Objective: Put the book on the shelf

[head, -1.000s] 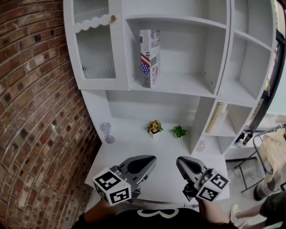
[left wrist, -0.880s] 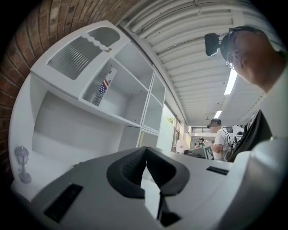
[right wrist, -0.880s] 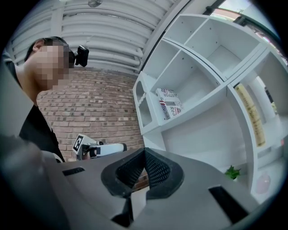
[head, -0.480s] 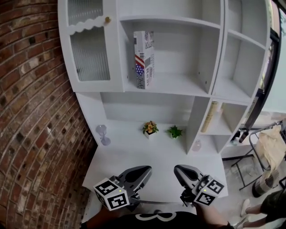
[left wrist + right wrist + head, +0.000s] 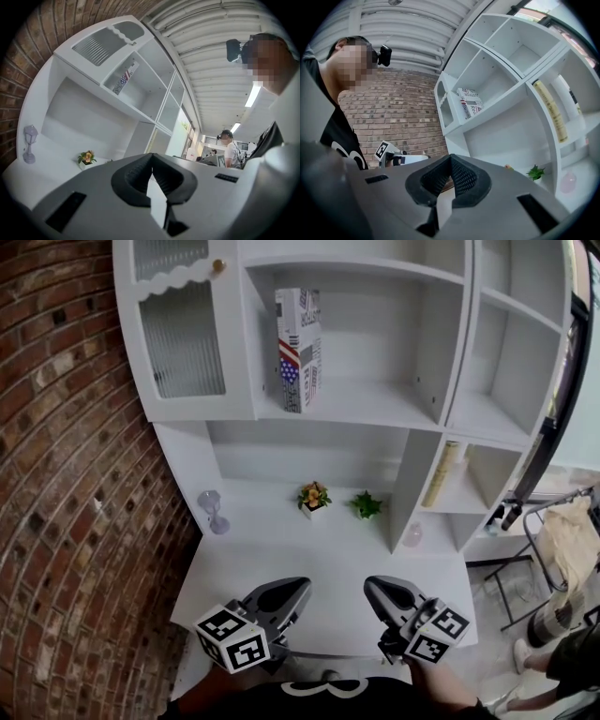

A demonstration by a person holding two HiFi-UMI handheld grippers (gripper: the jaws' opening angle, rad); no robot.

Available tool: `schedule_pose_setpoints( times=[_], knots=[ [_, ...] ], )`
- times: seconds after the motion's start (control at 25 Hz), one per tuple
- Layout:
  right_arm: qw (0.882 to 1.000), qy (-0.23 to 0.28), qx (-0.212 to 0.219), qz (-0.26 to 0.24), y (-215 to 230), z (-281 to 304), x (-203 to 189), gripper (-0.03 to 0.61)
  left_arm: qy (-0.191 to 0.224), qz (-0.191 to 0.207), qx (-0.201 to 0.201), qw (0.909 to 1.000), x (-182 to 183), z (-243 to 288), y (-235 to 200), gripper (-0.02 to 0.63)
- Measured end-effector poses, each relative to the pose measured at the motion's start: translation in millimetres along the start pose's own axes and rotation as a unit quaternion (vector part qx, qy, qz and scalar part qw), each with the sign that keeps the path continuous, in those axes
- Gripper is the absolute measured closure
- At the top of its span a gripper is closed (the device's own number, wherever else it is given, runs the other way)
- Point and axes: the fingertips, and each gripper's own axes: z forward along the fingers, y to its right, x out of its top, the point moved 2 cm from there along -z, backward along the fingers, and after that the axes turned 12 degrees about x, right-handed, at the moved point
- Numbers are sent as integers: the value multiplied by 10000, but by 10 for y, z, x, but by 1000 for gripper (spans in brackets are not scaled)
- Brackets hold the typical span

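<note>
We are lowering our two closed, empty grippers, left gripper (image 5: 302, 585) and right gripper (image 5: 373, 583), since a second ago, while one book (image 5: 298, 348) is standing upright on the shelf (image 5: 375, 405) above two plants (image 5: 313, 495) (image 5: 367, 505).

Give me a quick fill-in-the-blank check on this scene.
1. The book stands ___ on the shelf.
2. The left claw and the right claw are both ___ and hold nothing.
3. In the head view, the flower pot sits to the ___ of the green plant.
Missing words: upright; shut; left.
</note>
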Motion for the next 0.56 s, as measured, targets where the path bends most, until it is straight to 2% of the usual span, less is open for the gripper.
schedule_pose_setpoints(
  times=[0.12,0.32,0.56],
  knots=[
    [10000,-75,22,-11,34,20,-12,569,-142,46,140,9998,-39,61,-26,611],
    [9999,-136,56,1,90,56,-27,569,-166,131,150,9997,-6,104,-30,611],
    [9999,-131,82,-13,174,54,-43,569,-135,5,132,9998,5,156,-63,611]
  ],
)
